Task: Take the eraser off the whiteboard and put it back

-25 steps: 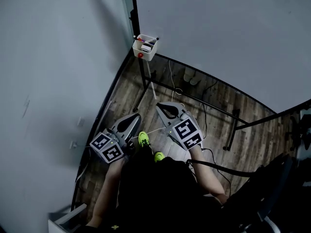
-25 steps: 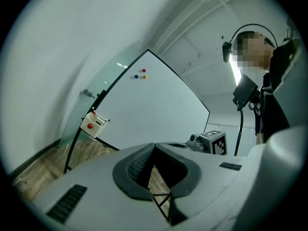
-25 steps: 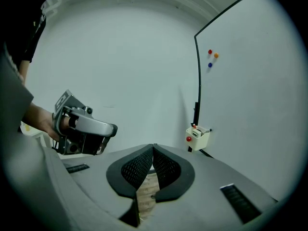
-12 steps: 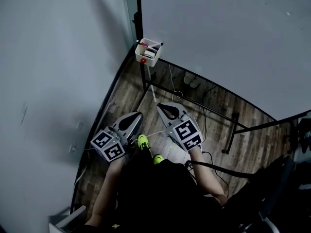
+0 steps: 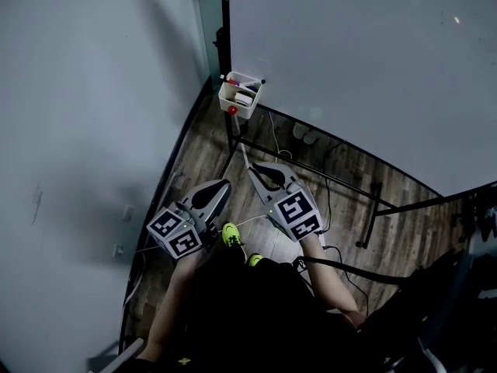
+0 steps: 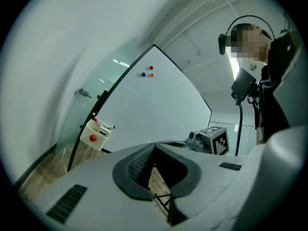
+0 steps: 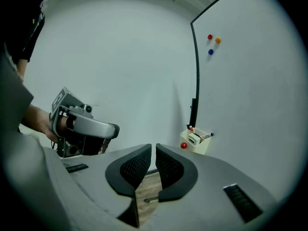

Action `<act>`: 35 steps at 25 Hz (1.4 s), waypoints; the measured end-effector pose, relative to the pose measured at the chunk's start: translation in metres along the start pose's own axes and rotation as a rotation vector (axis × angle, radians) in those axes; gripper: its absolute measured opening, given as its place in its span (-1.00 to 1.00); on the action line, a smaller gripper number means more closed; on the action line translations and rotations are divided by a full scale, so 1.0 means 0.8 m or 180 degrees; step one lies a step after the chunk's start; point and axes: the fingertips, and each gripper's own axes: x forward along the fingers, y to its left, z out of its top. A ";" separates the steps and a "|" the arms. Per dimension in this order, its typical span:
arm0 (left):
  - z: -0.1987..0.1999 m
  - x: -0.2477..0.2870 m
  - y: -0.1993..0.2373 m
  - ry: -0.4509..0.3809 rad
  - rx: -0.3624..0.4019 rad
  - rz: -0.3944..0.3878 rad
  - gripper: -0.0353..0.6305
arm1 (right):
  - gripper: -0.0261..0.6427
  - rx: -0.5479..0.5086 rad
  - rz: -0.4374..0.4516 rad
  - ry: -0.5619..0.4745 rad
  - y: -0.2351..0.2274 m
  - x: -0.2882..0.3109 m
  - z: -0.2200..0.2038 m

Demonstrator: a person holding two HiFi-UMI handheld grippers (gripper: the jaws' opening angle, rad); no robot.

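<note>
The whiteboard stands ahead on a black frame. A white holder box hangs at its lower left corner, with markers and a small white block inside that looks like the eraser. Both grippers are held side by side short of the board, well below the box. My left gripper is shut and empty, its tips meeting. My right gripper has just been opening. A narrow gap shows between its pads, with nothing in it. The box lies ahead and right of those pads.
A grey wall and a glass panel close off the left side. Black stand legs and cables cross the wood floor under the board. Three small magnets sit high on the board. A dark chair is at lower right.
The board and its holder box have come closer and sit lower in the head view. Both grippers have been carried forward toward the board together.
</note>
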 end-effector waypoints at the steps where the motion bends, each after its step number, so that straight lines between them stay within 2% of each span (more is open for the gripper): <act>1: 0.001 0.001 0.004 0.0007 -0.0011 -0.0017 -0.82 | -0.80 -0.0003 -0.0017 0.0008 -0.003 0.005 0.002; 18: 0.038 0.021 0.068 0.0088 -0.0020 -0.0270 -0.82 | -0.79 -0.0095 -0.0378 0.0085 -0.057 0.075 0.029; 26: 0.046 0.033 0.086 0.0111 -0.0018 -0.0248 -0.82 | -0.77 -0.0122 -0.0396 0.0114 -0.083 0.094 0.032; 35: 0.044 0.046 0.097 0.0097 -0.0108 -0.0114 -0.82 | -0.65 -0.0173 -0.0304 0.0330 -0.113 0.118 0.014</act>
